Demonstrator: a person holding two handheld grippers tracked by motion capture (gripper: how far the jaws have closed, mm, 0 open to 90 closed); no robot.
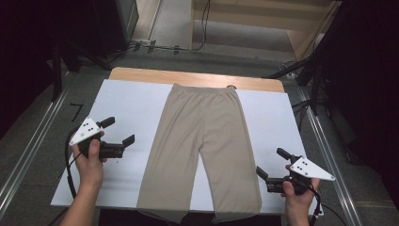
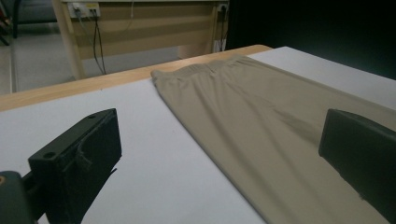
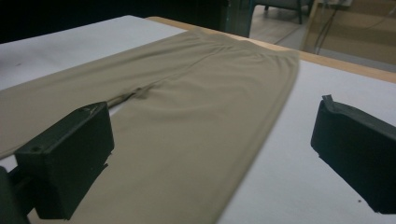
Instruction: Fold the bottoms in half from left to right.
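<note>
Beige leggings (image 1: 200, 146) flat mid-frame on white table (image 1: 127, 103), waistband at top, cuffs over bottom edge. Left gripper (image 1: 118, 130) at left, right gripper (image 1: 271, 163) lower right: jaws wide apart, both empty

My left tool (image 1: 121, 131) and right tool (image 1: 271, 164) each have two black block jaws with screw holes, a grey three-cornered plate with dark dots, and a black trailing cable. My forearms are bare.
</note>
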